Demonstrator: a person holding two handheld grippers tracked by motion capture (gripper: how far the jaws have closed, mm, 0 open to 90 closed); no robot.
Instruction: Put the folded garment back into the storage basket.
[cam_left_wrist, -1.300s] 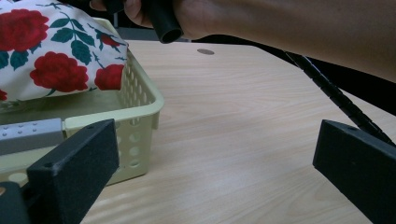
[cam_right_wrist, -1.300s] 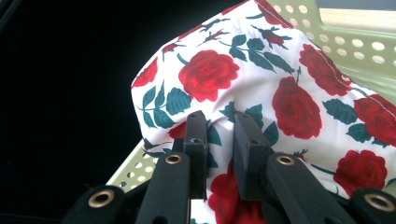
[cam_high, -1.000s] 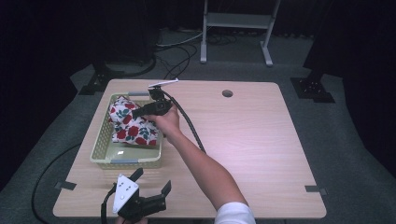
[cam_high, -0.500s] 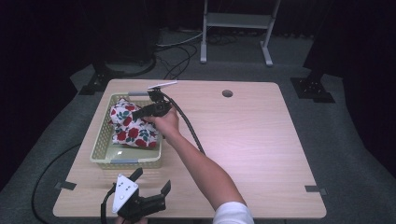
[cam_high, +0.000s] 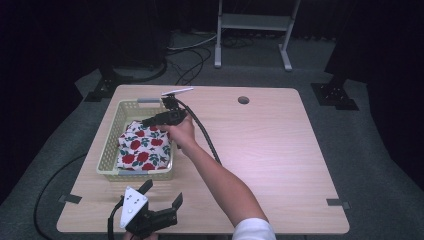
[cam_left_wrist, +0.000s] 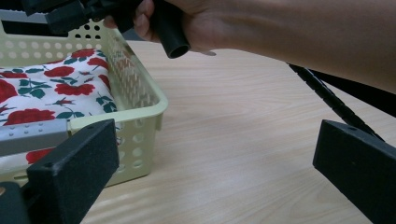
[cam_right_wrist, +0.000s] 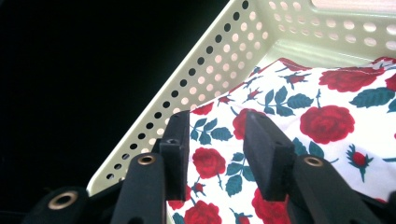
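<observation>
A: From the high view, where's the rose-print cloth (cam_high: 142, 150)?

B: Folded inside the pale yellow basket (cam_high: 111, 145) on the surface (cam_high: 280, 150). The right hand-held gripper (cam_high: 150, 120) hangs over it.

A: Its own view adds the jaws: they've just been opening, a small gap, nothing pinched, cloth just beyond.

B: The left hand-held gripper (cam_high: 162, 192) sits wide open near the front edge, empty.

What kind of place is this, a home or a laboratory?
Probably a recording studio or laboratory: dark curtains surround a plain wooden table, cables trail over grey carpet, and black equipment stands are at its corners.
</observation>
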